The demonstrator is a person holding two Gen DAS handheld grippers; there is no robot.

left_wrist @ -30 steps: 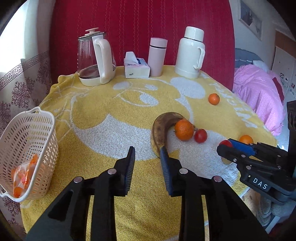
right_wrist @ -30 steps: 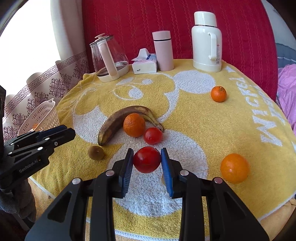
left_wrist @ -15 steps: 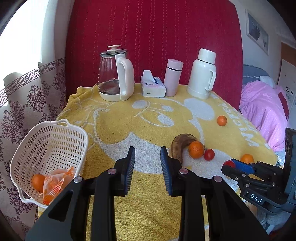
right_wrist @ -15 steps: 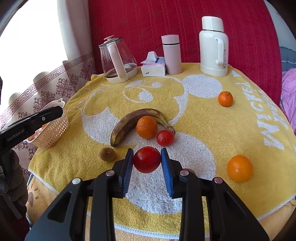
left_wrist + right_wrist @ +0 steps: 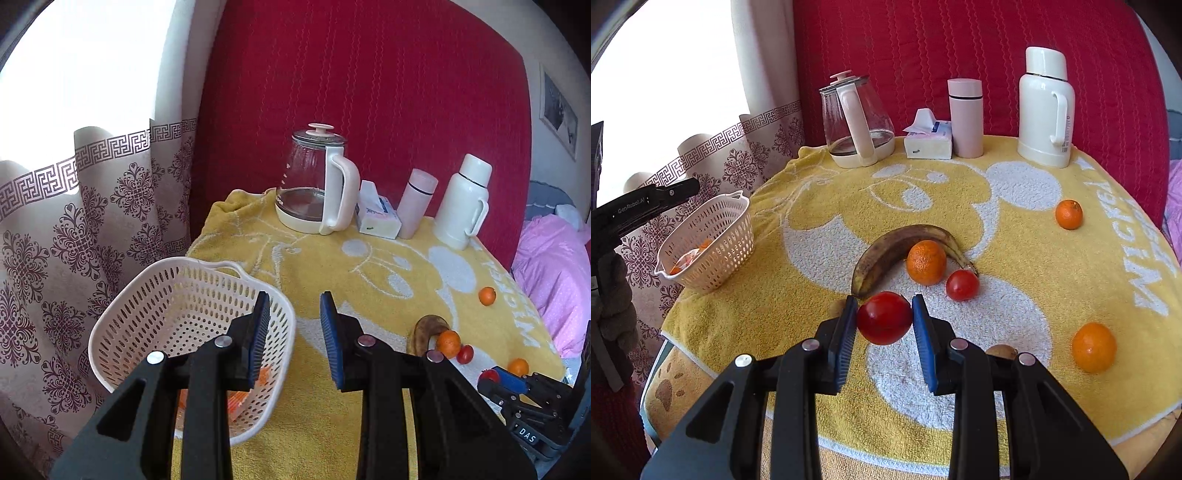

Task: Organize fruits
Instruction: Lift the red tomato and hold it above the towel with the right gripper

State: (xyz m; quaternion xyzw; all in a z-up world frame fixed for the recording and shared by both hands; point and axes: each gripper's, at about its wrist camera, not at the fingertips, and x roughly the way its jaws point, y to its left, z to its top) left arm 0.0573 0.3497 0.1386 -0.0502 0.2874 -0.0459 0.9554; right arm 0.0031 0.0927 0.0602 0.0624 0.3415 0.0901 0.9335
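My right gripper (image 5: 884,319) is shut on a red tomato (image 5: 884,317), held above the yellow towel near the table's front. Behind it lie a spotted banana (image 5: 890,245), an orange (image 5: 926,262) and a second tomato (image 5: 962,285). Two more oranges (image 5: 1094,347) (image 5: 1069,214) sit to the right, and a kiwi (image 5: 1001,351) peeks out behind the right finger. My left gripper (image 5: 294,332) is open and empty, beside the white basket (image 5: 159,295) at the table's left edge. The basket holds orange fruit and a wrapper, mostly hidden by the left finger.
A glass kettle (image 5: 855,122), tissue pack (image 5: 929,142), pink flask (image 5: 966,118) and white thermos (image 5: 1047,110) line the table's back against a red quilted cover. A patterned curtain (image 5: 74,229) hangs left of the table. A pink bed (image 5: 554,266) lies to the right.
My left gripper has swung left and back, from over the banana to beside the basket, staying open. The right gripper has kept hold of the tomato and drawn back and up.
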